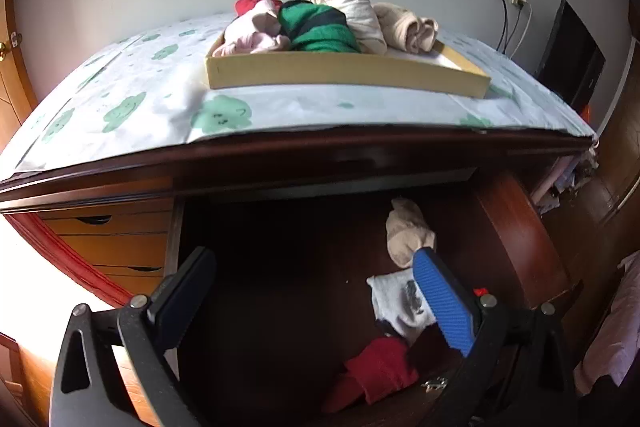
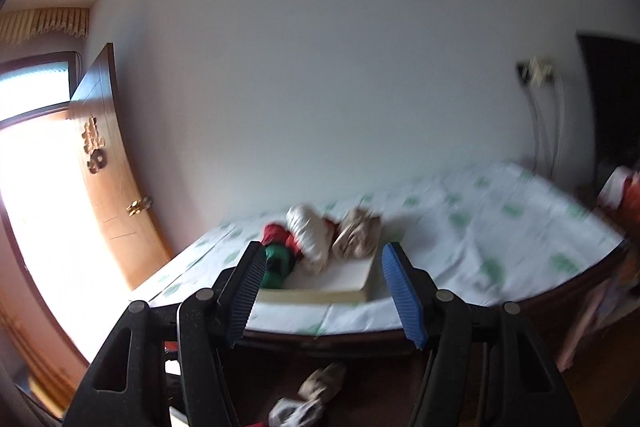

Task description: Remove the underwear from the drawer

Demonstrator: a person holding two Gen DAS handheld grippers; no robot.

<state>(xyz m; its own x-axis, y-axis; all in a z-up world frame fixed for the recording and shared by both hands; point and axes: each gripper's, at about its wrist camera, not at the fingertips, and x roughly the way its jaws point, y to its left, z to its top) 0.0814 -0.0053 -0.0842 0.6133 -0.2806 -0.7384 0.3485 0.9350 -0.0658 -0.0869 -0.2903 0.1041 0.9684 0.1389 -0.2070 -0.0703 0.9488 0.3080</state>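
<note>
1. Done: several rolled underwear pieces lie piled in the tray on the counter.
2. Left: three pieces lie in the open drawer: beige, grey, red.
3. Left claw is spread and empty over the drawer; right claw is spread and empty, facing the tray.

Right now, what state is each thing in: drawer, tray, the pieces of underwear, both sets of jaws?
Drawer: open, three pieces inside.
Beige piece: rolled, in the drawer.
White-grey piece: crumpled, in the drawer.
Red piece: folded, in the drawer.
Tray: on the dresser top, holding several rolled pieces.
Left gripper: jaws open, empty, over the drawer.
Right gripper: jaws open, empty, facing the tray.
</note>
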